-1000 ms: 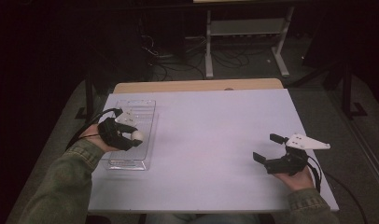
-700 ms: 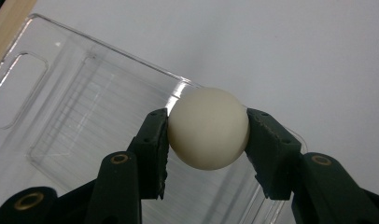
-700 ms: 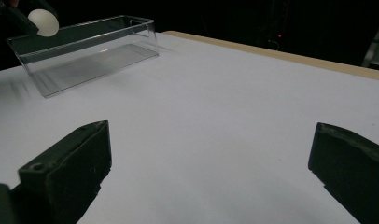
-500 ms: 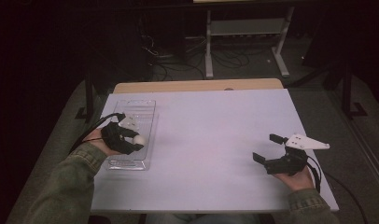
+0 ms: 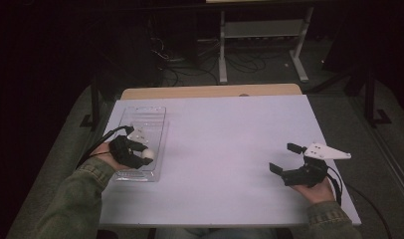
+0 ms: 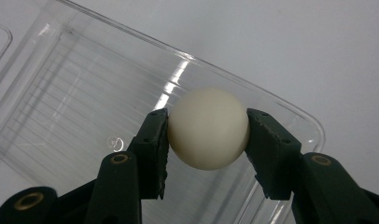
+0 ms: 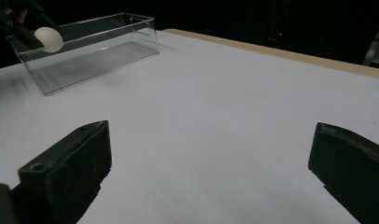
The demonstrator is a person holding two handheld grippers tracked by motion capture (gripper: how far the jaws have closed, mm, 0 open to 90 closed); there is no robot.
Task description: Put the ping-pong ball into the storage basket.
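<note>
Ball [image 6: 208,129] first: a small cream-white sphere, pinched squarely between the two black fingers [image 6: 152,151] of the left gripper [image 5: 140,155], one pad pressed on each side of it. It hangs over the near end of the clear plastic tray [image 5: 157,124], which sits along the left edge of the white tabletop [image 5: 225,149]. From where I stand the job looks like either setting the ball into that tray or lifting it out; I'd guess it is about halfway, with the grasp secure and the ball over the tray, and the release or the carry not yet done.

On the other side, the right gripper [image 5: 284,162] rests in the person's hand near the right front of the tabletop, well apart from the tray, its fingers [image 7: 68,175] spread wide with nothing between them. It seems to have no part in the work for the moment.

Some things I can't settle. Whether the ball touches the tray floor or hangs just above it is hard to judge: the plastic is see-through and throws glare, so depth is lost in the left gripper view. In the high view the left hand [image 5: 108,154] and gripper cover most of the ball. The tray looks otherwise bare, though its near corner is cut off behind the fingers. The room beyond the tabletop is dark, with only a metal frame [image 5: 259,30] and some cables faintly showing.
</note>
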